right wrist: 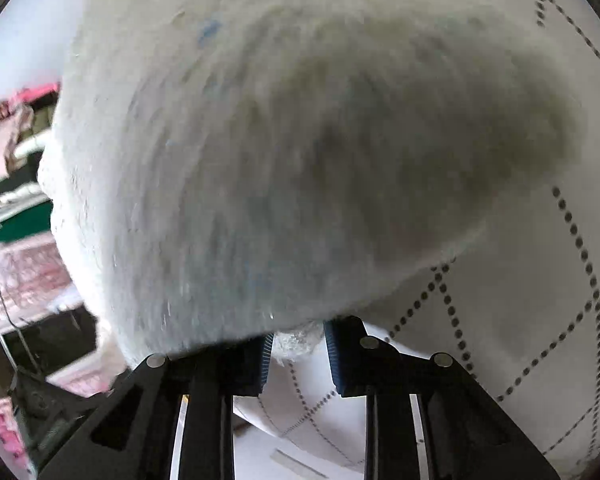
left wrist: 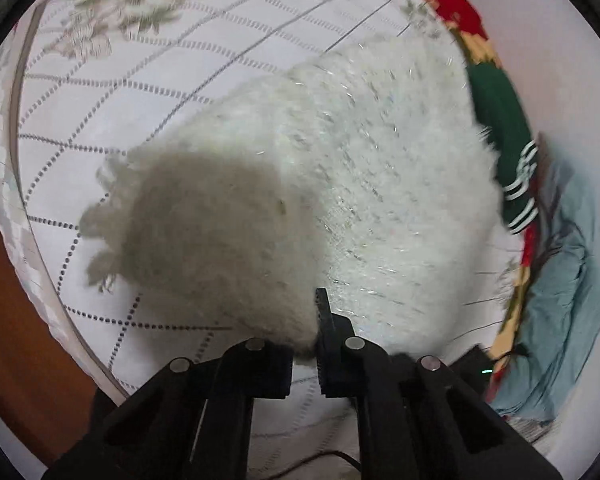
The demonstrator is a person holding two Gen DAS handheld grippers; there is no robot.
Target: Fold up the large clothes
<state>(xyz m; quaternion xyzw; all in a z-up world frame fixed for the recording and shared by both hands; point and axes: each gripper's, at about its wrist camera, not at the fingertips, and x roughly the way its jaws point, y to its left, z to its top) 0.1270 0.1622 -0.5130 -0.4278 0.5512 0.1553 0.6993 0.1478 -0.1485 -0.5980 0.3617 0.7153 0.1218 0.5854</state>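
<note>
While angled steeply down, left gripper [left wrist: 306, 344] pinching fluffy white garment [left wrist: 340, 184], bedspread [left wrist: 140, 92] beneath.

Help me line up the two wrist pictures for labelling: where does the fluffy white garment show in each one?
Left wrist: the fluffy white garment fills the centre and right, reaching down to the left gripper, which is shut on its near edge.
Right wrist: it covers most of the picture above the right gripper.
Shared landmark: the white bedspread with dotted diamond lines.
</note>
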